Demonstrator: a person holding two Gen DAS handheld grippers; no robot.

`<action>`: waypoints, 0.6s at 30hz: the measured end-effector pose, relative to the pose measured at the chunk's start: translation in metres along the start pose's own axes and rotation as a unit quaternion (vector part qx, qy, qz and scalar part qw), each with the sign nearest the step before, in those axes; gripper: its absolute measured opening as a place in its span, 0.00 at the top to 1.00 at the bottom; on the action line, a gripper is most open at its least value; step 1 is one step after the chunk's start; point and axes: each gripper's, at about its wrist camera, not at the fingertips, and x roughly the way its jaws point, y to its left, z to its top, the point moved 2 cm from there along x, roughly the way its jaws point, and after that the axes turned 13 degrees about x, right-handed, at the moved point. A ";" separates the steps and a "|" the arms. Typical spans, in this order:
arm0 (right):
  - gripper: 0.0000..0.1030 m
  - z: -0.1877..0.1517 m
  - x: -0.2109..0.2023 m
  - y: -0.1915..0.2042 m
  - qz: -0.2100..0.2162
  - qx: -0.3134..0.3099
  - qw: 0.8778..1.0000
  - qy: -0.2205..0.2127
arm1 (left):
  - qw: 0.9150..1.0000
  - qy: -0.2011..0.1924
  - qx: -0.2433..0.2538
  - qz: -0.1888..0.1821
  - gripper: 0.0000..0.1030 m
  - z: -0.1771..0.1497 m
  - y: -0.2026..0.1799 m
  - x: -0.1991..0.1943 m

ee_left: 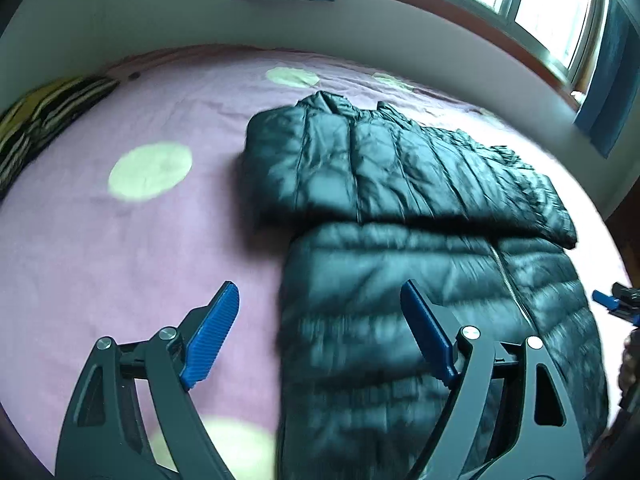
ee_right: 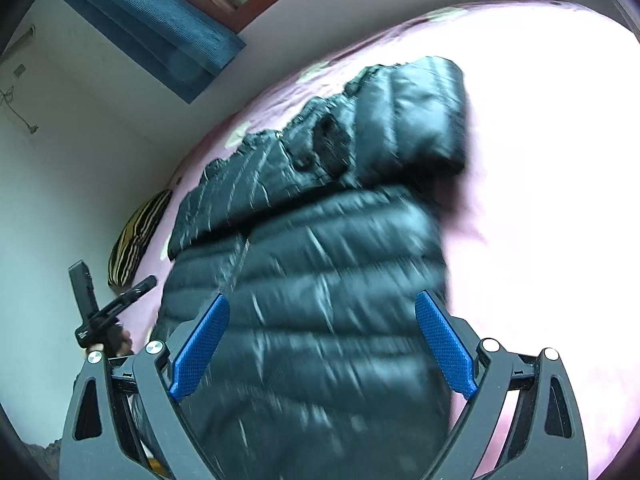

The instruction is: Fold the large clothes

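Both grippers hang with jaws spread wide, nothing pinched: left gripper (ee_left: 320, 336) lower centre, right gripper (ee_right: 322, 344) likewise. Beyond them the black puffer jacket (ee_left: 420, 248), shiny, quilted, sleeves folded across, lies mid-frame on the pink bedsheet (ee_left: 120, 240) with pale dots.

Motion blur smeared the near half of the black puffer jacket (ee_left: 420, 208) in both wrist views, so its quilting and zip could not be followed there, and the bottom edge of each view cut its lower end off. In the left wrist view, only a blue tip of the right claw (ee_left: 610, 302) showed at the right edge. Glare washed out the pink bed sheet (ee_right: 560, 140) on the right. The striped cushion (ee_right: 136, 236) lay partly hidden.
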 end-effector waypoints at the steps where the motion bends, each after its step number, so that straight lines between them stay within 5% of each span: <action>1: 0.09 -0.007 -0.006 -0.005 -0.004 0.000 1.000 0.002 | 1.000 -0.001 -0.005 -0.006 0.20 -0.010 0.001 -0.007; 10: 0.09 -0.071 -0.035 -0.022 -0.026 -0.018 0.998 0.045 | 0.995 0.025 -0.066 -0.072 0.19 -0.089 0.012 -0.055; 18: 0.09 -0.108 -0.047 -0.033 0.020 0.001 0.996 0.092 | 0.980 0.046 -0.081 -0.178 0.19 -0.130 -0.013 -0.075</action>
